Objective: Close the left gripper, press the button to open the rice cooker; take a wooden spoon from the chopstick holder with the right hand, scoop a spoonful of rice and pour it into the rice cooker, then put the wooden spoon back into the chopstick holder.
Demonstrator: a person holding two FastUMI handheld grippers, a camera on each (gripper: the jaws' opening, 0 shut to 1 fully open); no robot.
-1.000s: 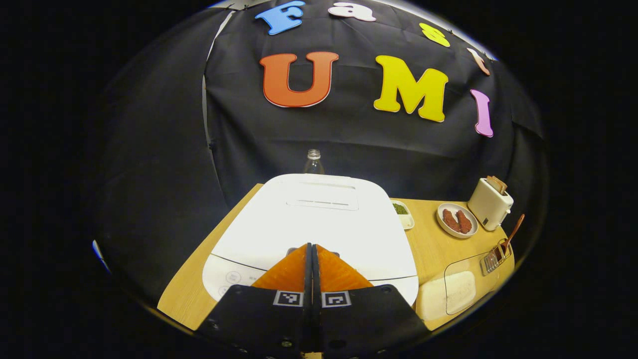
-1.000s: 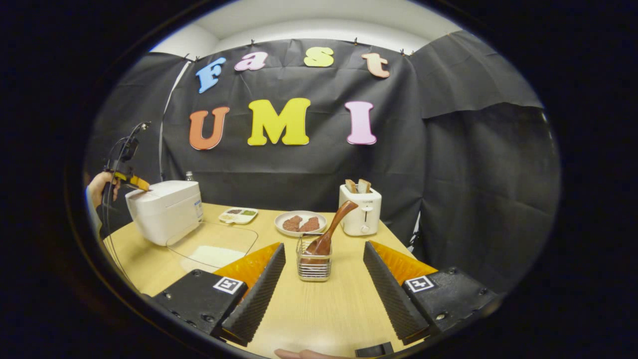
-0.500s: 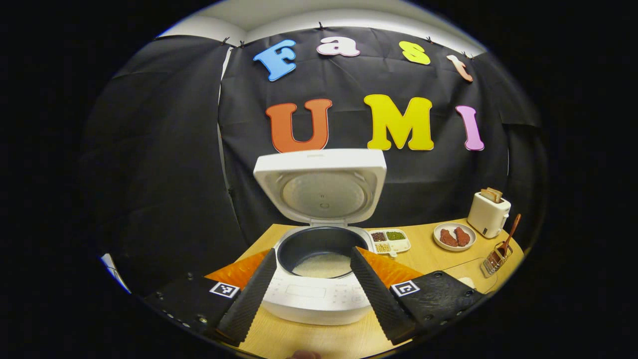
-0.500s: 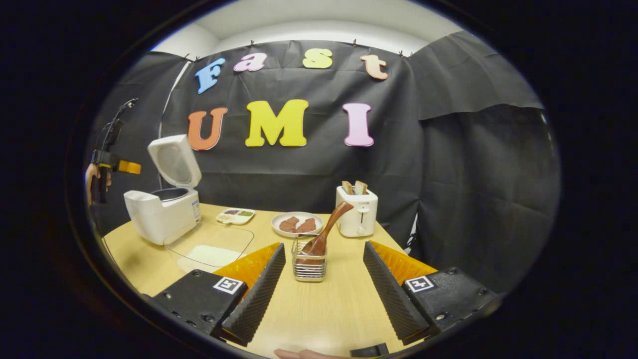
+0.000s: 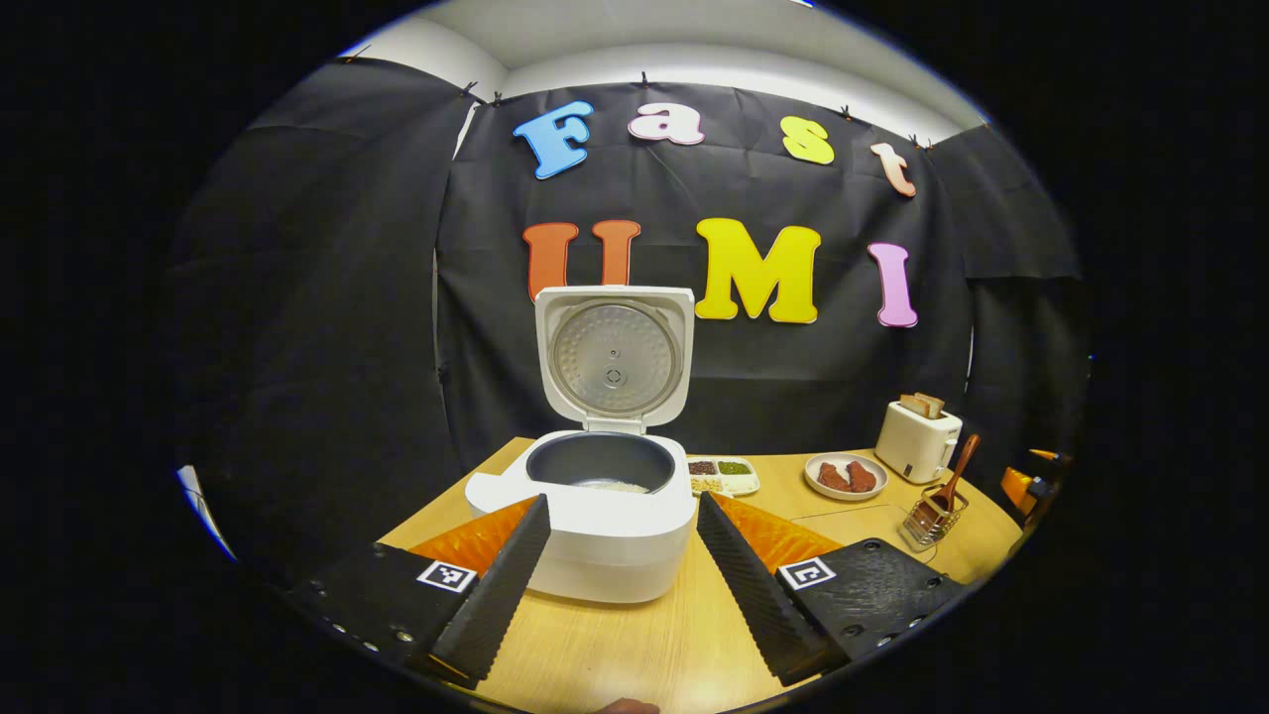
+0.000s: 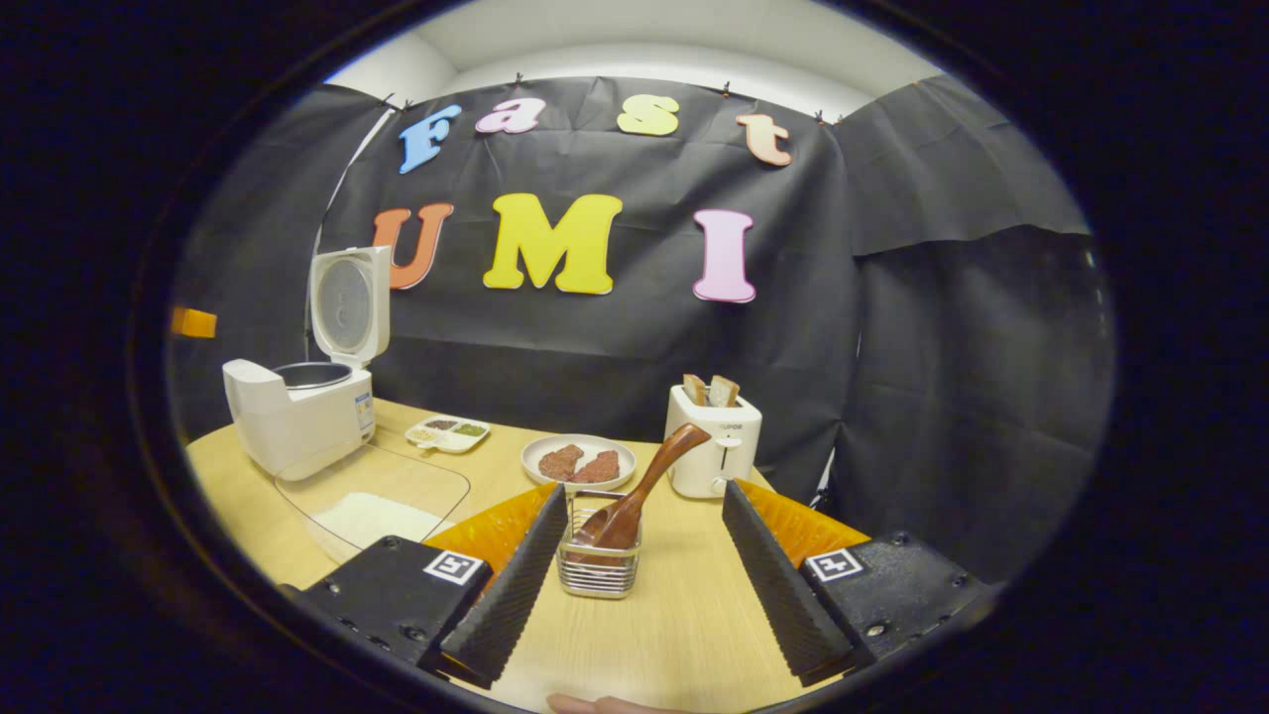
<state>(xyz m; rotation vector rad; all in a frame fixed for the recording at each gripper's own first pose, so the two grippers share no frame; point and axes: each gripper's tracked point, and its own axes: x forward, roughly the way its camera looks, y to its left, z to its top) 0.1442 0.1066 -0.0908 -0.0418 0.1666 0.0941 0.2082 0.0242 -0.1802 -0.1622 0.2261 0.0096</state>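
Black cloth hangs behind a light wooden table with all the kitchen bits laid out on it. Going left to right in the right gripper view: the rice cooker sits at the far left with its lid standing straight up, so the dark inner pot is exposed. In the left gripper view you can see a thin layer of rice at the bottom of that pot. Just in front of the cooker there's a clear tray of rice, then a little divided dish of beans near the back, then a plate with two reddish-brown pieces, and a white toaster with two slices of bread poking out.

The chopstick holder, a small wire basket, sits right between the fingers of the right gripper, nearer its left finger. The wooden spoon stands in it, bowl down, handle leaning up to the right. Those tongs are spread wide and have hold of nothing.

The left gripper is wide apart too, empty, with the cooker's front framed between its fingers but not touched
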